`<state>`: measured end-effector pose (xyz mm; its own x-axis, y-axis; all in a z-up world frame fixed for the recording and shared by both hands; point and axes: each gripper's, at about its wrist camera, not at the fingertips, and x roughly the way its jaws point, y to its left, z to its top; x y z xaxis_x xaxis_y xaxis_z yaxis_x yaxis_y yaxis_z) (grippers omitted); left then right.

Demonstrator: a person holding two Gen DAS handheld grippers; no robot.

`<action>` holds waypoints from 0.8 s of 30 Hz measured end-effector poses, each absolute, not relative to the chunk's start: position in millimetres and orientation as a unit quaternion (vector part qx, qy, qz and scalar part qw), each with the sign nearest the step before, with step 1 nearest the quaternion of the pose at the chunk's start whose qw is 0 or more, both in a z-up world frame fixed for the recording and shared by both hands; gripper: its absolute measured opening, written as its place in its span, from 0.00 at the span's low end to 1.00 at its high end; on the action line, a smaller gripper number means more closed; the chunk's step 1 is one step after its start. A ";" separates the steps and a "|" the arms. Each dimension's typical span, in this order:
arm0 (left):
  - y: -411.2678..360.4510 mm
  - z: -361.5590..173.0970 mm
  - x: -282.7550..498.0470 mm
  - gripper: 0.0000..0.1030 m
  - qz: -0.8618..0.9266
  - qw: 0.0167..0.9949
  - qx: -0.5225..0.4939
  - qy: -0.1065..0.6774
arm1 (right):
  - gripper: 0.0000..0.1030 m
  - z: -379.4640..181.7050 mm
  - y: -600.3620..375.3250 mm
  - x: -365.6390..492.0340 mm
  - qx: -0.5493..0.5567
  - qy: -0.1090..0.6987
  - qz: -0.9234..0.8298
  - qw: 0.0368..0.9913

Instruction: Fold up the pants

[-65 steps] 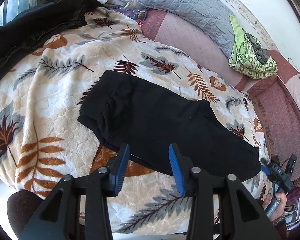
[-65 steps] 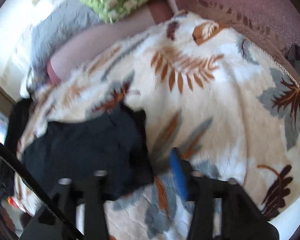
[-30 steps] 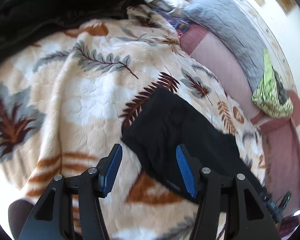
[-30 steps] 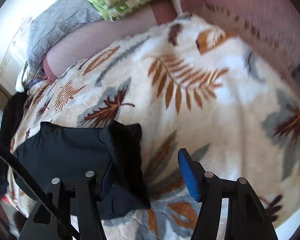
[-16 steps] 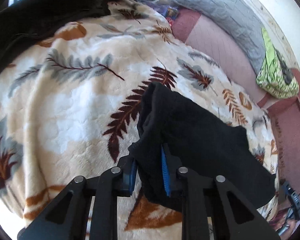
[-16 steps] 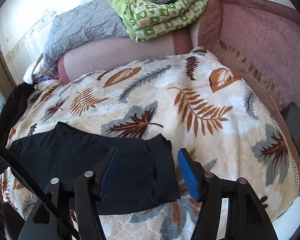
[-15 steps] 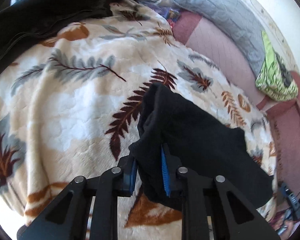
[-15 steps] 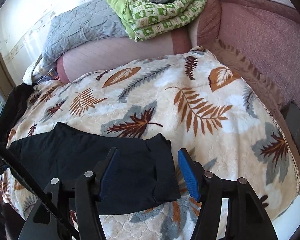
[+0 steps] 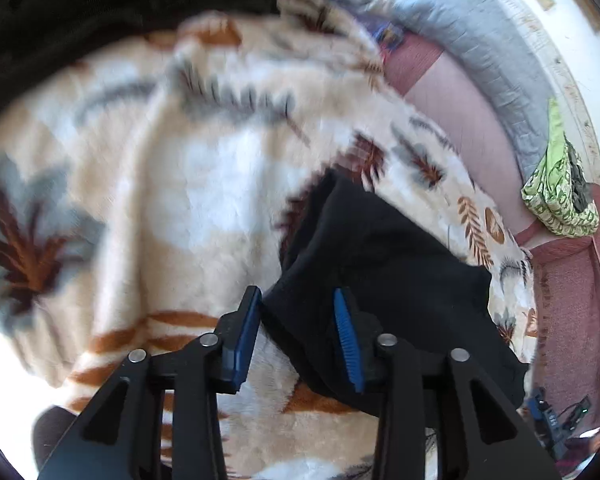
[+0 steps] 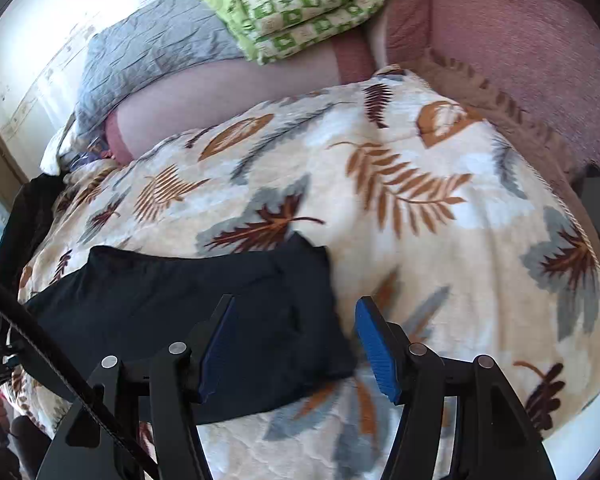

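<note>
The black pants (image 9: 380, 264) lie folded into a flat strip on the leaf-patterned blanket (image 9: 160, 184). My left gripper (image 9: 296, 328) hovers at their left end. Its jaws are opening, and a corner of the cloth sits loosely between the blue pads (image 9: 346, 340), which do not press on it. In the right wrist view the pants (image 10: 204, 292) stretch away to the left. My right gripper (image 10: 296, 340) stands open over their right end, with the folded edge below the gap and nothing gripped.
A dark heap of clothes (image 9: 100, 8) lies at the blanket's far left. A grey quilted pillow (image 10: 148, 52) and a green patterned bundle (image 10: 300, 4) rest on the pink couch (image 10: 520, 40) behind. A black cable (image 10: 40, 344) crosses the right view's lower left.
Half a second ago my left jaws were shut on the pants' corner; now they have parted and the cloth sits loose. My right gripper stays open and has drawn back slightly.
</note>
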<state>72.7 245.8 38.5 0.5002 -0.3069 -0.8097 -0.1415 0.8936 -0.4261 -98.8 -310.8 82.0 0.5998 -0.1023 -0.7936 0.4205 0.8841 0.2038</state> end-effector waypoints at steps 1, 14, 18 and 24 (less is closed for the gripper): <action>246.9 48.2 67.8 0.40 -0.037 0.849 -0.205 0.486 | 0.64 81.7 -317.0 -103.4 0.194 0.420 -0.158 0.873; 167.5 92.0 54.8 0.53 -0.101 0.872 -0.104 0.468 | 0.66 74.2 -311.9 -72.6 0.315 0.377 0.015 0.871; 116.5 97.1 52.7 0.53 -0.148 0.865 -0.073 0.474 | 0.54 23.8 -338.4 -32.9 0.377 0.418 -0.017 0.826; 48.7 101.8 56.5 0.65 -0.204 0.857 0.000 0.474 | 0.78 48.5 -400.5 -102.5 0.412 0.291 -0.195 0.841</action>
<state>56.5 48.7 101.8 0.4681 -0.3493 -0.8117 0.3488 0.9170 -0.1935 -102.5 -400.5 48.5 0.7546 -0.0883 -0.6503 0.5680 0.5841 0.5798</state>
